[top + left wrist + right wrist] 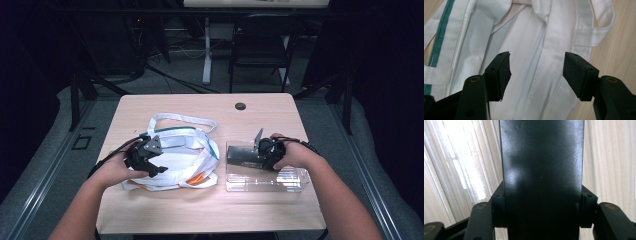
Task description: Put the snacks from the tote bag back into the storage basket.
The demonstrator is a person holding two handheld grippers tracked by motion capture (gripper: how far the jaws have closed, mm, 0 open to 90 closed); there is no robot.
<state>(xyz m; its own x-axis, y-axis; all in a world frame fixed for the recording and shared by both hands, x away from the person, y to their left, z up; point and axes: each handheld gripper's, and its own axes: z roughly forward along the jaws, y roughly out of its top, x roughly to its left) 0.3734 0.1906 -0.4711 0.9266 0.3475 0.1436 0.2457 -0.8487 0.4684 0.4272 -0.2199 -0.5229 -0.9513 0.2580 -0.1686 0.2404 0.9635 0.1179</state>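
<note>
A white cloth bag [185, 155] with green trim lies flat on the left half of the wooden table [210, 210], and something orange [197, 176] peeks out at its near edge. My left gripper [157, 167] hovers over its near left part. In the left gripper view its jaws [536, 65] stand open over the white fabric [544, 37], with nothing between them. My right gripper [257, 156] is shut on a flat black box [242, 156] held just above a clear plastic container [265, 180]. The right gripper view has the black box [541, 157] pressed between both pads [587, 207].
A round cable hole [240, 106] sits near the table's far edge. Beyond the table stand a dark chair [260, 45] and a white desk leg [206, 50]. The bag's strap [180, 119] loops toward the far side. Bare wood lies along the near edge.
</note>
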